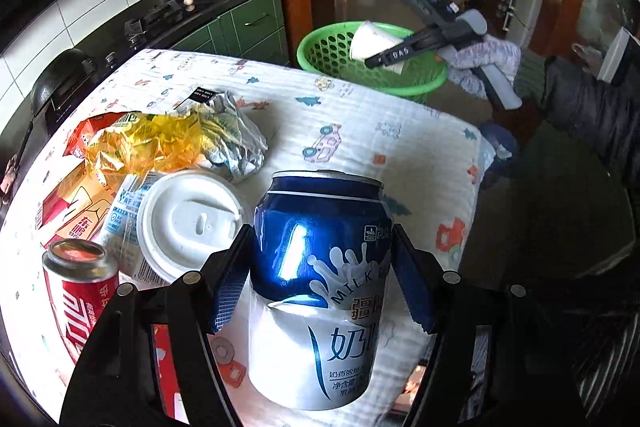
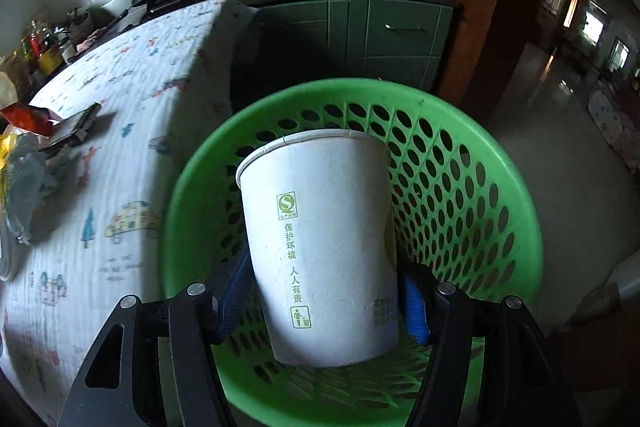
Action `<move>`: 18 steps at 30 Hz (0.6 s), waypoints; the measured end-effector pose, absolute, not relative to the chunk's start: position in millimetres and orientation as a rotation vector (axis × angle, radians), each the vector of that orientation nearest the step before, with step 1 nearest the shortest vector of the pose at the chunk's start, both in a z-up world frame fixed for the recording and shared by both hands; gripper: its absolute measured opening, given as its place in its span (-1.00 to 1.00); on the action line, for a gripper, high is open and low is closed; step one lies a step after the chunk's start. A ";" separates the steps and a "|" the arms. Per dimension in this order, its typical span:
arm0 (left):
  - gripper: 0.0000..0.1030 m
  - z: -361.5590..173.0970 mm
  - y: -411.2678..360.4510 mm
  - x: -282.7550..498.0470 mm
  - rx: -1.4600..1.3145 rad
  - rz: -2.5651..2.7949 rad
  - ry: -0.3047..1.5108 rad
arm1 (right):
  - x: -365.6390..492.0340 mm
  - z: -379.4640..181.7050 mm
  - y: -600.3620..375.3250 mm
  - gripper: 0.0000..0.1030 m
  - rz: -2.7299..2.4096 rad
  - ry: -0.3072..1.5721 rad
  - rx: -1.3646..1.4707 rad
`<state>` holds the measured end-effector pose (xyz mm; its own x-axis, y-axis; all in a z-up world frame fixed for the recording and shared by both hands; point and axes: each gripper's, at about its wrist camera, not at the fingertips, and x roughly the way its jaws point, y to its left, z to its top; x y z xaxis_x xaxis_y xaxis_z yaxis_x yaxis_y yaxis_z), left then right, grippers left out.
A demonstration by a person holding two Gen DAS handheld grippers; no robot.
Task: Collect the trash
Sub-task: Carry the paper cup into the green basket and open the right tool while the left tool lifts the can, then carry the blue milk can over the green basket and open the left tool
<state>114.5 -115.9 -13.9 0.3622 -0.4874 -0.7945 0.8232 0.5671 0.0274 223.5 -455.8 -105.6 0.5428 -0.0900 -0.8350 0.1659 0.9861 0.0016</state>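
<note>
My left gripper (image 1: pixel 320 267) is shut on a blue and white milk can (image 1: pixel 320 283), held just above the patterned tablecloth (image 1: pixel 360 131). My right gripper (image 2: pixel 324 287) is shut on a white paper cup (image 2: pixel 320 235), held over the open green perforated basket (image 2: pixel 480 195). In the left wrist view the right gripper (image 1: pixel 384 61) holds the cup (image 1: pixel 372 39) over the basket (image 1: pixel 320 47) beyond the table's far edge. On the table lie a white lid (image 1: pixel 188 219), a red can (image 1: pixel 80 287), a yellow wrapper (image 1: pixel 148 143) and crumpled foil (image 1: pixel 236 143).
Red and orange cartons (image 1: pixel 76 195) lie at the table's left. A stove and counter with green cabinets (image 1: pixel 248 23) stand behind the table. A black card (image 2: pixel 76 127) lies on the cloth. An open floor leads to the room on the right.
</note>
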 end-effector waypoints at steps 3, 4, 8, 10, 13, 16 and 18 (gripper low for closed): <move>0.29 -2.2 -134.1 124.7 0.411 -0.874 0.823 | 229.5 -118.9 -469.1 0.20 -0.169 1.004 0.109; 0.29 1.7 -141.3 128.5 0.398 -0.873 0.816 | 230.5 -123.8 -471.5 0.20 -0.168 1.014 0.117; 0.29 12.0 -176.6 146.8 0.370 -0.879 0.807 | 231.1 -126.2 -481.5 0.23 -0.164 1.005 0.148; 0.29 13.7 -197.5 158.0 0.368 -0.893 0.806 | 228.0 -121.5 -482.5 0.33 -0.180 0.983 0.118; 0.29 12.7 -230.0 178.1 0.361 -0.902 0.815 | 222.0 -113.2 -487.3 0.41 -0.171 0.954 0.130; 0.28 8.4 -263.0 197.9 0.359 -0.916 0.835 | 210.0 -104.2 -489.9 0.41 -0.181 0.914 0.140; 0.28 7.3 -282.9 208.4 0.369 -0.918 0.839 | 199.7 -96.6 -489.3 0.42 -0.191 0.881 0.142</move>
<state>208.4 -282.9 7.3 0.3291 -0.5474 -0.7695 0.8156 0.5754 -0.0605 199.7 -489.3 -96.6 0.6215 -0.1076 -0.7760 0.2239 0.9736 0.0443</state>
